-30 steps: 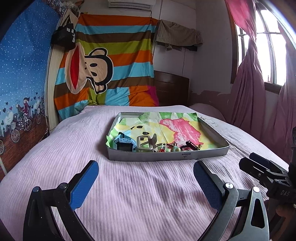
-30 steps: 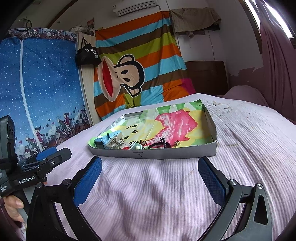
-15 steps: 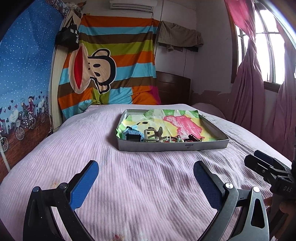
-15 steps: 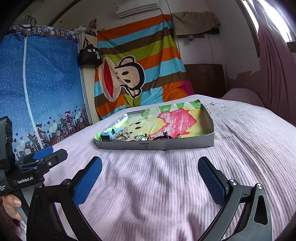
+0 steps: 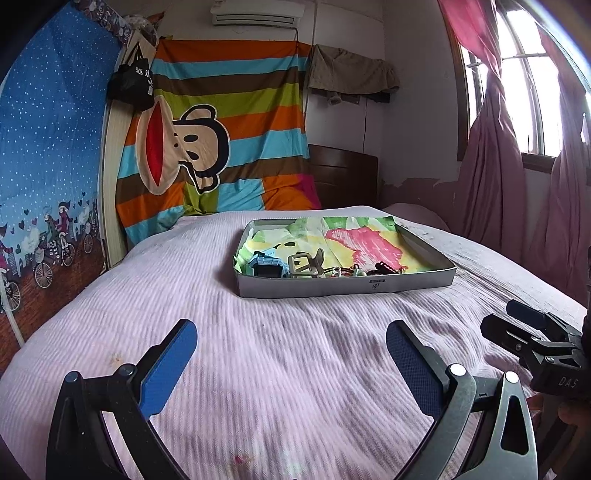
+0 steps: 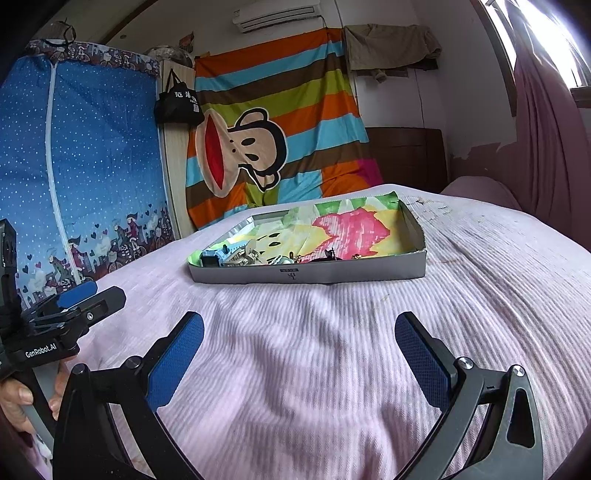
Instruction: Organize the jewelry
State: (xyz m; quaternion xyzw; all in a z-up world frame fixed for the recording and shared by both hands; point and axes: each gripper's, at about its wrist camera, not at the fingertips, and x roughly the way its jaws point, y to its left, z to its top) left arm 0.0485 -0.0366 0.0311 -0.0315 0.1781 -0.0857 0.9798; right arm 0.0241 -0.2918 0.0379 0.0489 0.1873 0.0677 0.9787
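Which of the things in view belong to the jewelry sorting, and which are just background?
Job:
- tray
- small jewelry pieces
- blue box
- left claw, open
- right claw, open

Background:
- striped monkey sheet
- black bag
- pink curtains
- air conditioner
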